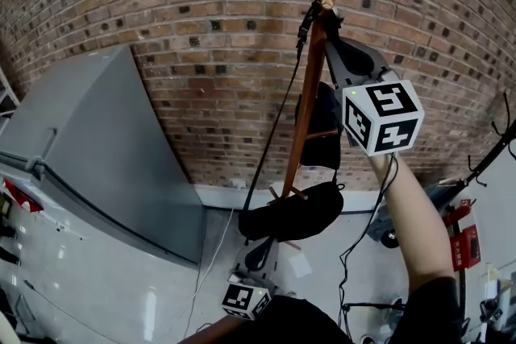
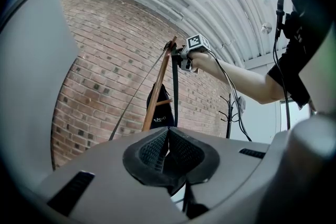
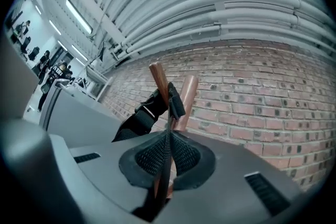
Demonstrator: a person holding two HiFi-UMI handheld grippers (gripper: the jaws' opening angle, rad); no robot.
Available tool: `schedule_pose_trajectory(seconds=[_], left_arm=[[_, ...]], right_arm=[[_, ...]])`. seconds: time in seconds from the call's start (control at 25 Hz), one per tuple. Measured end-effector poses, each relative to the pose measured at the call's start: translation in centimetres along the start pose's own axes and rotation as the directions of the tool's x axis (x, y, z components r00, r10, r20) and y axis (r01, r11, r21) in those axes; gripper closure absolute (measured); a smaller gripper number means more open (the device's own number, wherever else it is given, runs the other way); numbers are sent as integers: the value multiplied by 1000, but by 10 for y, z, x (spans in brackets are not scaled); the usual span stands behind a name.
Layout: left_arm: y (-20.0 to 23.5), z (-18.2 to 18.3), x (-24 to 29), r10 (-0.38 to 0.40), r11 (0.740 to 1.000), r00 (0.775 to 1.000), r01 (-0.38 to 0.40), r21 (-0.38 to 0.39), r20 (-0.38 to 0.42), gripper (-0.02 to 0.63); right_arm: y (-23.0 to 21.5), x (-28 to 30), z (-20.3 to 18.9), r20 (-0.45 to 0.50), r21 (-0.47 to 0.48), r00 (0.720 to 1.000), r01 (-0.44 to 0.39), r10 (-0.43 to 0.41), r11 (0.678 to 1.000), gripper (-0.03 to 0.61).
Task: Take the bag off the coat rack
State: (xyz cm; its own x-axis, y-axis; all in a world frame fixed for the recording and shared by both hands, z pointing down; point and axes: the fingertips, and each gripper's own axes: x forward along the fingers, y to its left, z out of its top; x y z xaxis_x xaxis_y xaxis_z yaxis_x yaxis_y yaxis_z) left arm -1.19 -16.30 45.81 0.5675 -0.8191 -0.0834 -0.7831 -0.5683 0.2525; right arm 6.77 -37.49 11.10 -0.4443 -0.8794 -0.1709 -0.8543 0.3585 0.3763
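Wooden coat rack (image 1: 310, 84) stands before the brick wall (image 1: 161, 12), its pole leaning slightly in the head view. A black bag (image 1: 294, 213) hangs low on it, and its strap (image 3: 132, 123) is looped over the top peg. A second dark item (image 1: 322, 129) hangs at mid-height. Pale floor (image 1: 322, 250) below, with a white cable (image 1: 211, 254) lying on it.

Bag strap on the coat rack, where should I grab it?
Grip the strap just below the peg it hangs over, coming from the side away from the wall: it is a thin flat band there, where the right tool pinches it.
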Motion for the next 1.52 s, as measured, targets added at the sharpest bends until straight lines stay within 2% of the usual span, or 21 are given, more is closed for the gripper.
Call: schedule_pose_trajectory(seconds=[0.16,0.48,0.72,1.04,1.52], left_arm=[[4,1,-2,5,1000,1000,-5,1,8,598],[3,0,-1,4,1000,1000,-4,-5,6,598],[3,-2,-2,7,1000,1000,-7,0,5,598],[3,2,-6,13,1000,1000,-13,-2,16,598],[4,-3,-9,11,1000,1000,-11,-7,16,598]], right_arm=[[-9,-4,2,26,97,1000,-5,2,995,561],[-24,-10,18,65,166,998,8,-19,986,561],[-34,-12,28,89,290,996,-8,-18,957,561],[-28,-13,60,121,216,992,-5,-22,976,561],[-30,-11,67,94,142,995,14,-28,990,561]])
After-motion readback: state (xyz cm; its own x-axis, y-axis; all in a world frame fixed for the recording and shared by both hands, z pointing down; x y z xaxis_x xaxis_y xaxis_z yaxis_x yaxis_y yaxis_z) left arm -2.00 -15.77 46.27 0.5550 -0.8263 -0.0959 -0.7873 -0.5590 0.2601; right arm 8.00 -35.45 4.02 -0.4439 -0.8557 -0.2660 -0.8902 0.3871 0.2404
